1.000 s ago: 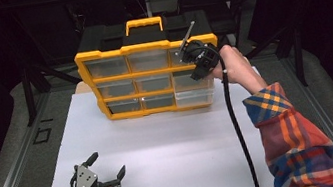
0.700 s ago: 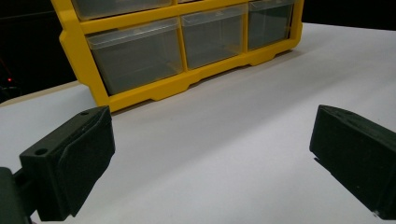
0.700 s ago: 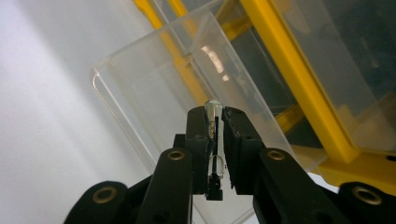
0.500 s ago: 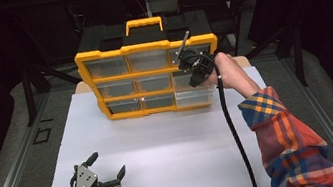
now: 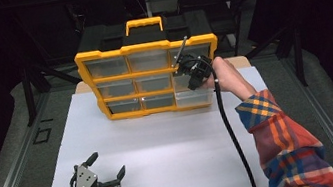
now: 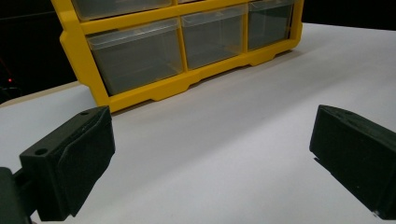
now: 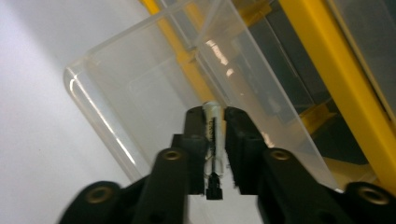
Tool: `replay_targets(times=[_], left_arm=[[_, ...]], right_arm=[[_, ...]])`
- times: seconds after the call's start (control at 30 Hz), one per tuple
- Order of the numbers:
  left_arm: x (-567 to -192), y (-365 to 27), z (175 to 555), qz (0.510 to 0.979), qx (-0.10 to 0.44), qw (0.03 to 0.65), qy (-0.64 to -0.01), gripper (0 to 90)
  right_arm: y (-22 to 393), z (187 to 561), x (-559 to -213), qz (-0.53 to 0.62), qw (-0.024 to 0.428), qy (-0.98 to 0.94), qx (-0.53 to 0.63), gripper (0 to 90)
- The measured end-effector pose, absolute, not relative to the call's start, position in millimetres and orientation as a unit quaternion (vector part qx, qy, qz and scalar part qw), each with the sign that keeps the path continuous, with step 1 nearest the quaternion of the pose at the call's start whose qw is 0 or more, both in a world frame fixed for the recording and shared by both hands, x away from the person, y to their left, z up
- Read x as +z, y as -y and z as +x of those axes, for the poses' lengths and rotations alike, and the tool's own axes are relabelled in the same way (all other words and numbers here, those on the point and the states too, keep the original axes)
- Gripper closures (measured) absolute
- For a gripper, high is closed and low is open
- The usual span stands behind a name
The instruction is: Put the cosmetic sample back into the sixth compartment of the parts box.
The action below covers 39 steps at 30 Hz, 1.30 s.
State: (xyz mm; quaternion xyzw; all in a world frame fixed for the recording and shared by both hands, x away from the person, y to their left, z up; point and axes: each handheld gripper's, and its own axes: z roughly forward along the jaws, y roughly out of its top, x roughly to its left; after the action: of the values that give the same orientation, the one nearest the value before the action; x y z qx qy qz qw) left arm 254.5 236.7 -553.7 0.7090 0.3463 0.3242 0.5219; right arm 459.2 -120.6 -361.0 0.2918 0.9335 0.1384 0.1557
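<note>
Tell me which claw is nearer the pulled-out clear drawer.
Right. The right claw hovers just above the pulled-out clear drawer, holding a pen; the left claw rests far off at the table's near edge.

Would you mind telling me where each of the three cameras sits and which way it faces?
High view: above the near side, looking forward and down at the white table and yellow organizer; both forearms enter from below.
Left gripper view: low on the left gripper, facing the organizer; open jaws.
Right gripper view: on the right gripper, holding a pen over a clear drawer.
All share the organizer.
</note>
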Motion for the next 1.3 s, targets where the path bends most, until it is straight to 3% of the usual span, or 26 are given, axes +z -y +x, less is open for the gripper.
replay_targets(times=[0.33,0.53,0.77,1.13,1.3], left_arm=[[-554,-236,255,0.709,0.325,0.522,-0.346,0.0],[-554,-237,254,0.710,0.325,0.520,-0.346,0.0],[-554,-237,254,0.709,0.326,0.521,-0.347,0.0],[-553,-237,253,0.710,0.328,0.518,-0.347,0.1],[-553,-236,253,0.710,0.328,0.517,-0.347,0.1]], right_arm=[[136,450,-341,0.299,0.180,-0.918,0.189,64.9],[152,445,-331,0.320,0.183,-0.906,0.206,51.0],[176,439,-329,0.343,0.192,-0.894,0.217,40.9],[219,427,-343,0.381,0.204,-0.871,0.235,16.7],[232,422,-357,0.394,0.202,-0.864,0.239,11.7]])
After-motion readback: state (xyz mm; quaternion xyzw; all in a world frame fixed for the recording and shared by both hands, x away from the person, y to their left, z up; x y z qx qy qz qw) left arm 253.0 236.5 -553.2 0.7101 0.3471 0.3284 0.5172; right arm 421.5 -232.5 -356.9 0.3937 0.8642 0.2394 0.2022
